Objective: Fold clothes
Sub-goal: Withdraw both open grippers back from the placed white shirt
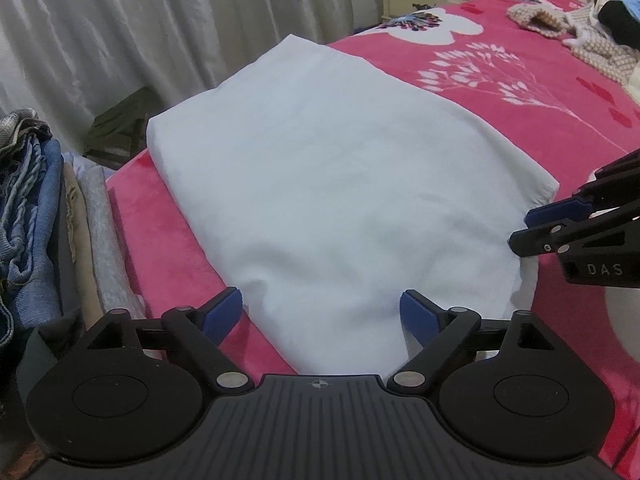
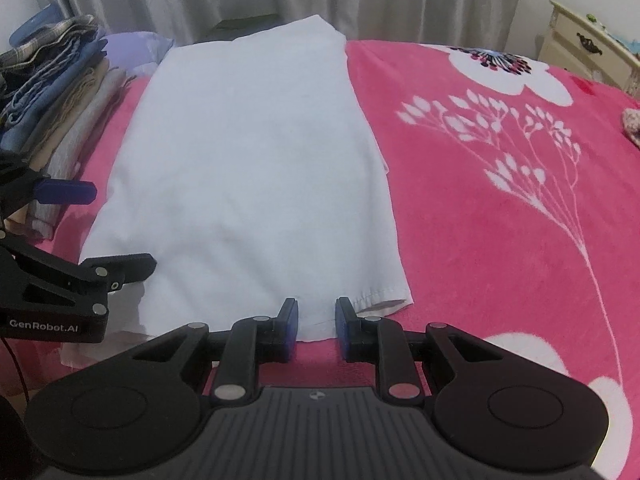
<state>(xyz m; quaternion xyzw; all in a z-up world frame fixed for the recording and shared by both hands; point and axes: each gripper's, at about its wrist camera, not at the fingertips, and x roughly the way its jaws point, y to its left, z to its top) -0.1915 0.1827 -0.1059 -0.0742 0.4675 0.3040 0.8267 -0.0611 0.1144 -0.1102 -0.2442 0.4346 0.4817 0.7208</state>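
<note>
Lying flat on the pink bedspread (image 2: 500,240), a white garment (image 2: 256,168) is seen as a long, narrow panel running away from the near edge of the bed, its sides already doubled in, with a hemmed corner peeking out at the near right. At its near end both grippers are set. The left gripper (image 1: 322,312) is spread wide, its blue pads (image 1: 224,312) standing on either side of the cloth's near edge with nothing clamped. The right gripper (image 2: 316,318) is held narrowly apart, the hem lying in the gap between its pads; no pinch on the cloth can be made out.

To the left a stack of folded clothes (image 2: 56,112) is kept, and a heap of loose clothes (image 1: 576,28) is seen at the far end of the bed.

Judged from this, the lengthwise fold is the step in hand. A firm pinch on both near corners would be called for, through all layers, so that nothing slips when the end is carried over.
</note>
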